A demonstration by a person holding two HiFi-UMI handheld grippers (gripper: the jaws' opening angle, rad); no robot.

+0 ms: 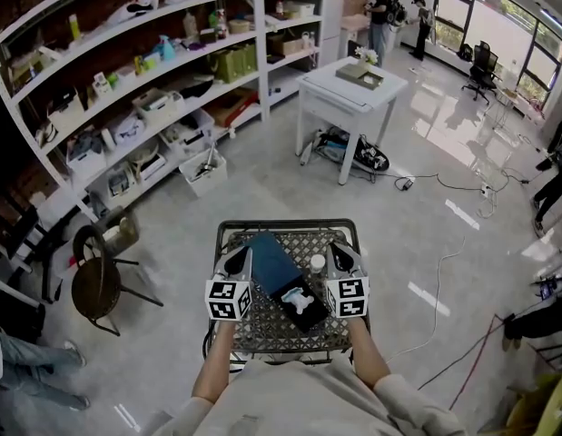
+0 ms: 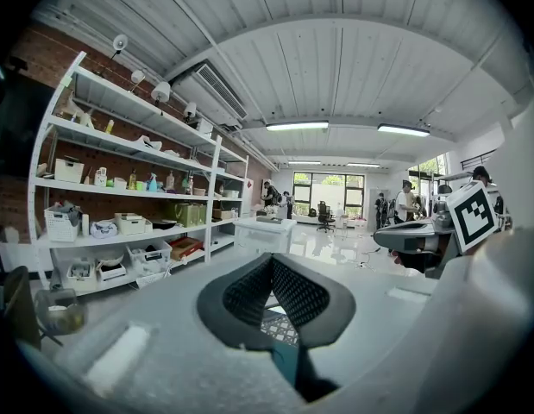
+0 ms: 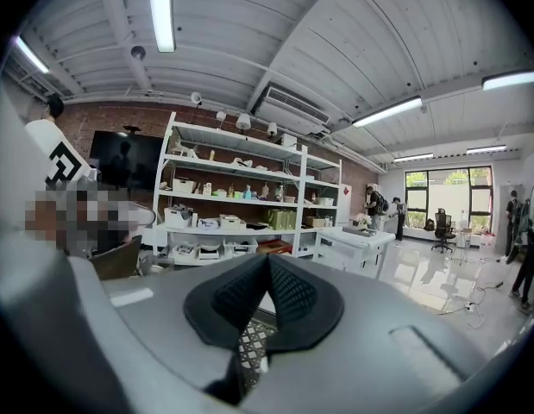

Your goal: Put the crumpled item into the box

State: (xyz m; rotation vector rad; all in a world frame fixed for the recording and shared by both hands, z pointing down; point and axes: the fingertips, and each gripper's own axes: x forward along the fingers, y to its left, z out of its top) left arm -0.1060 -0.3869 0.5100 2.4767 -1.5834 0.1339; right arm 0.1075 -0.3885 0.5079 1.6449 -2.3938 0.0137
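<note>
A small metal lattice table [image 1: 262, 325] stands right in front of me. On it lies a flat box [image 1: 273, 263] with a blue part toward the far side and a black part near me. A white crumpled item [image 1: 301, 302] rests on the black part. My left gripper [image 1: 236, 261] hovers at the box's left edge, shut and empty; in the left gripper view its pads [image 2: 271, 267] meet, with lattice and blue box below. My right gripper [image 1: 342, 256] hovers at the box's right edge, shut with nothing in it [image 3: 267, 267].
A small white bottle [image 1: 317, 263] stands on the table beside the right gripper. A round dark chair [image 1: 97, 284] is to the left and white shelving [image 1: 144, 107] runs along the left wall. A white table [image 1: 351, 91] stands ahead, cables [image 1: 444, 184] cross the floor, and people stand far back.
</note>
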